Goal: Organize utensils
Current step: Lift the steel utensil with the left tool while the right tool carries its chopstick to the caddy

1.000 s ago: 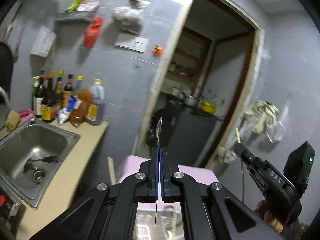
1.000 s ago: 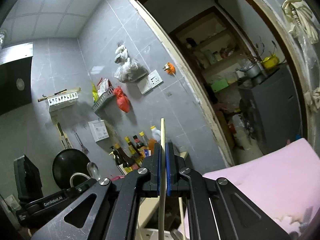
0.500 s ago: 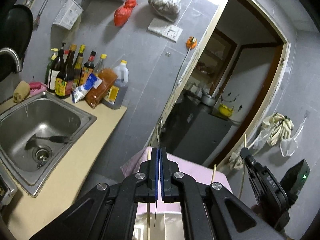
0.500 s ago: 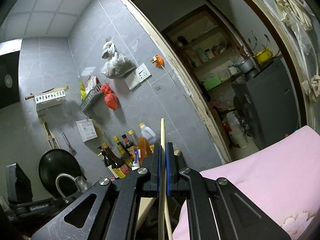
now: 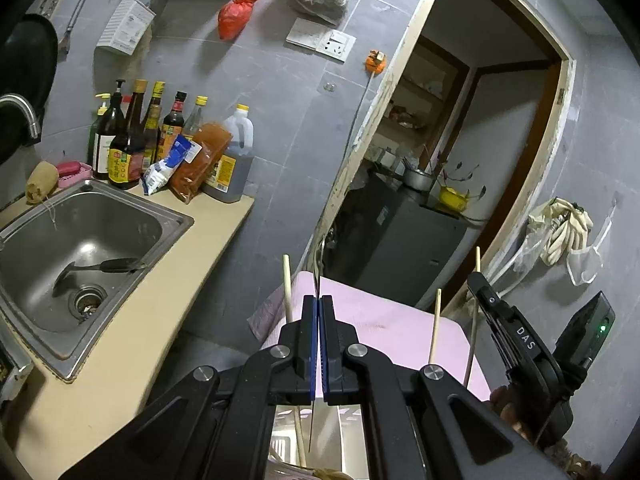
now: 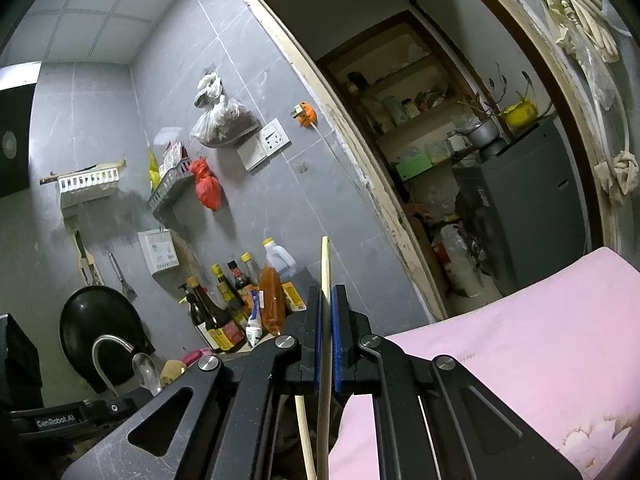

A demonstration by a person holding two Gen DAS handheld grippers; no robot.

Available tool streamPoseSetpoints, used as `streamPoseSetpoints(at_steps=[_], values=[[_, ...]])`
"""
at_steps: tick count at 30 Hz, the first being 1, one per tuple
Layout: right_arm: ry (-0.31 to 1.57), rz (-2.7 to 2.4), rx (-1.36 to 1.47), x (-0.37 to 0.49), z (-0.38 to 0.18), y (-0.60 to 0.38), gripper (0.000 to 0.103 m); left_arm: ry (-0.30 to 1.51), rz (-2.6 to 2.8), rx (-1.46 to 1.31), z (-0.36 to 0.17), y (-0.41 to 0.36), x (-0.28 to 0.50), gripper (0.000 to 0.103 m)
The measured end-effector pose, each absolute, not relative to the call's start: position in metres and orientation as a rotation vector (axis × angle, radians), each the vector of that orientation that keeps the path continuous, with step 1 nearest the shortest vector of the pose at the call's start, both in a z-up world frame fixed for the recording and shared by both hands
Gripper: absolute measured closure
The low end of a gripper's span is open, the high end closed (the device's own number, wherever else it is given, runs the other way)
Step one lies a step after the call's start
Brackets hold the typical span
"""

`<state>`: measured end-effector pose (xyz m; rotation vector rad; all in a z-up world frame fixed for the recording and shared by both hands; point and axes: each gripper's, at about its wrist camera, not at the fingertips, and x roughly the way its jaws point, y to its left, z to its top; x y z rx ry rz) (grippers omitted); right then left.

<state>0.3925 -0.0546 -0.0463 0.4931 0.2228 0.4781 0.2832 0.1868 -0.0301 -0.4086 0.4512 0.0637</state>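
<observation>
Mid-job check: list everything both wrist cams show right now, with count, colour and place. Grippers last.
Spoon: 1, metal, seen edge-on, clamped in left gripper.
Chopstick: 1, pale wood, clamped in right gripper.
Loose chopsticks: at least 2, pale wood, standing below the grippers; what holds them is hidden.
Sink: 1, steel, left, a dark-handled utensil lying in it.
Condiment bottles: a cluster, mostly dark, on the counter behind the sink.
Counter: 1, beige.
Pink cloth: 1, covering a surface by the doorway.
Wok: 1, black, on the wall.
Red bag: 1, hanging on the grey tiles.
Left gripper: jaws closed on the spoon.
Right gripper: jaws closed on the chopstick.
</observation>
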Motion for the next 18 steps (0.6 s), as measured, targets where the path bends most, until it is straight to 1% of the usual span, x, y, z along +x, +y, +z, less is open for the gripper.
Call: streamPoseSetpoints(at_steps=[7, 18], values=[[0.234, 0.464, 0.469, 0.3903, -0.0483, -0.0551, 0.099, 0.465, 0.052, -0.357, -0.0315, 0.1773, 0.2834, 0.101], [0.271, 0.469, 0.441, 0.3821, -0.0499, -0.0581, 0.098, 0.496, 0.046, -0.356, -0.0343, 0.1754, 0.2825, 0.101]])
